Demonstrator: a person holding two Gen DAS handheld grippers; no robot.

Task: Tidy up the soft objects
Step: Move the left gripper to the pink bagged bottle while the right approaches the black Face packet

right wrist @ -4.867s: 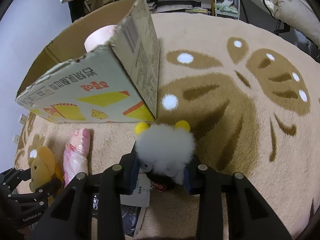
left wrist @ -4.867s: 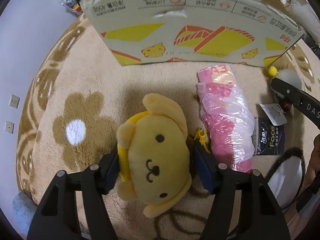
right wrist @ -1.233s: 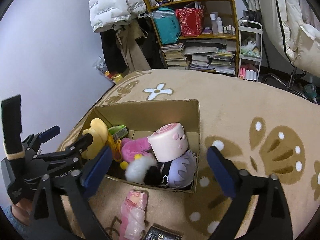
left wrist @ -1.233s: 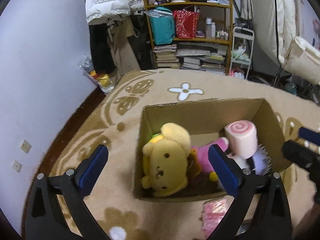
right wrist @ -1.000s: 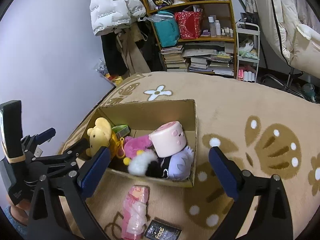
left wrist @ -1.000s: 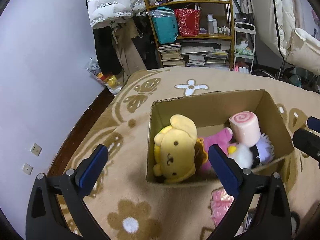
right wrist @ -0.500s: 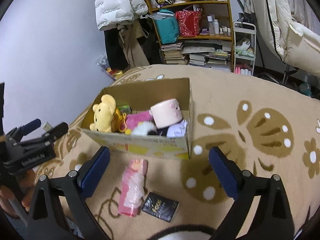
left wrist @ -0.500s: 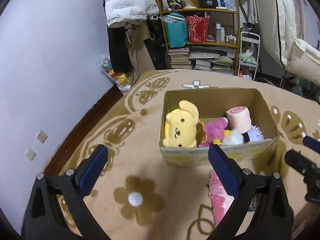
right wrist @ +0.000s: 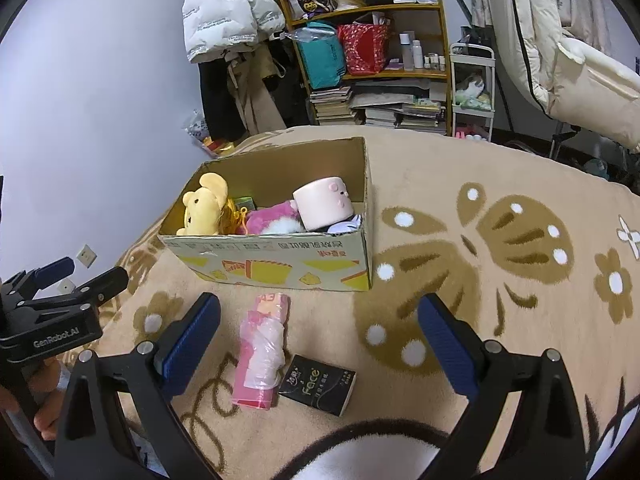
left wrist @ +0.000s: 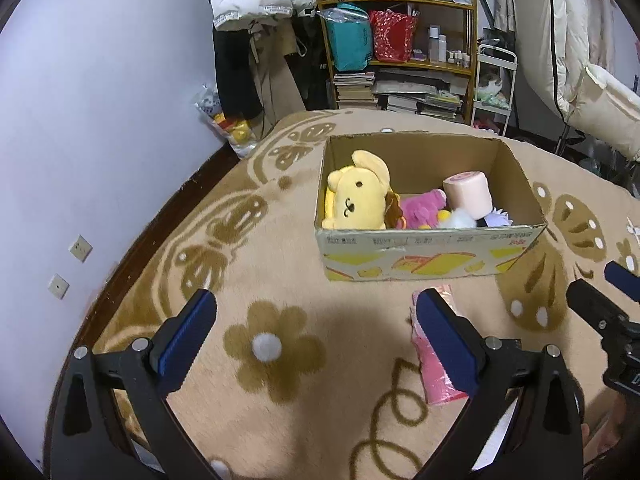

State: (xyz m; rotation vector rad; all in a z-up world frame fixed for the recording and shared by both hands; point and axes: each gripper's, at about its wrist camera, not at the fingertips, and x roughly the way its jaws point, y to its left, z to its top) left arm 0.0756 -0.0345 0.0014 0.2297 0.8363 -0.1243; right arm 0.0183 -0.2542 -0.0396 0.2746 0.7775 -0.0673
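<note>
Right wrist alone shows black packet (right wrist: 317, 385) beside pink roll (right wrist: 262, 350); both hand-held grippers spread, empty.

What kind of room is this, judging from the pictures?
Probably a lived-in bedroom or living room at home: a patterned carpet covers the floor, a shelf holds books and bottles, and a white jacket hangs by the wall.

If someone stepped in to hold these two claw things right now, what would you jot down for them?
Left gripper: open, empty. Right gripper: open, empty. Both hover over the rug, in front of the cardboard box.
Done: yellow plush, pink plush, pink roll cushion and a white fluffy toy sit in the box.
Left: pink wrapped bundle and black Face packet lie on the rug; the bundle probably goes next.
</note>
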